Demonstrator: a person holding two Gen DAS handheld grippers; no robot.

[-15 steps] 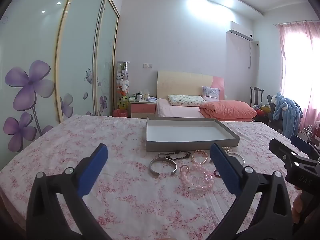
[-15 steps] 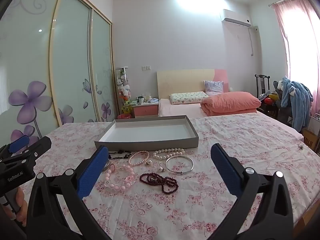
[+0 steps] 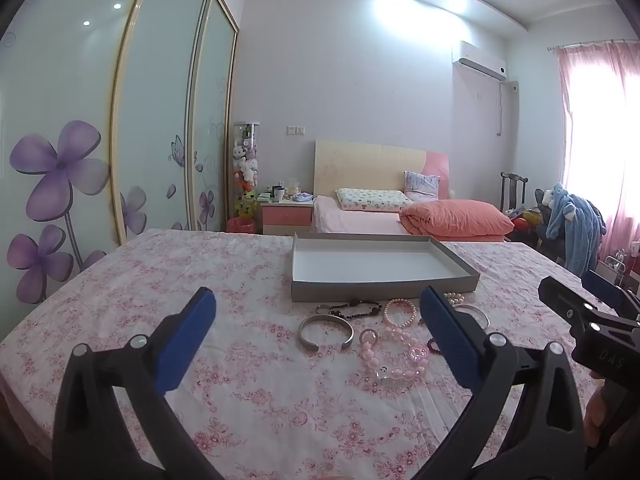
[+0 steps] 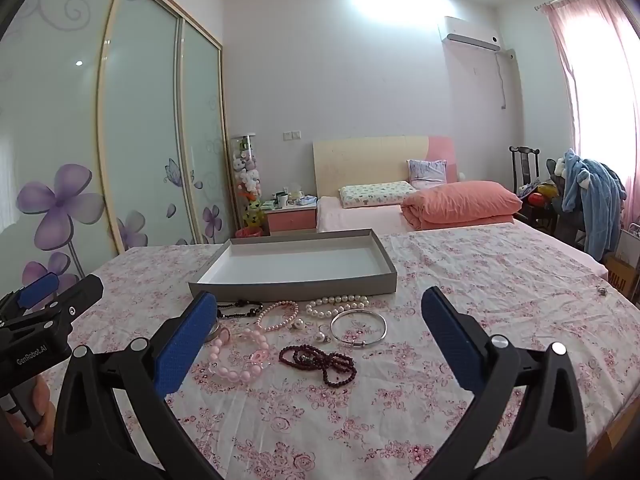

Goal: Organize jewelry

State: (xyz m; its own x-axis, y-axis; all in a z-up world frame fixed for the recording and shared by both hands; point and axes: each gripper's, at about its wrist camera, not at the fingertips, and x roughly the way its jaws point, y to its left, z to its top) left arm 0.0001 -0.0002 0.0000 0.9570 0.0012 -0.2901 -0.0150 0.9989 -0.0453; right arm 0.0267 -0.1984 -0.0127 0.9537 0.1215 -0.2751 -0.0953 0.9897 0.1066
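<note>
I see nothing sorted yet: the grey tray (image 4: 294, 284) sits empty on the flowered table (image 4: 480, 280), and all the jewelry (image 4: 304, 332) lies loose just in front of it. My left gripper (image 3: 316, 340) and right gripper (image 4: 320, 340) hover, jaws wide, holding nothing.

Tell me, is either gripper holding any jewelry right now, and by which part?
Nothing is held. The left gripper and right gripper are both open above the floral tablecloth, with no jewelry between their blue pads.
</note>
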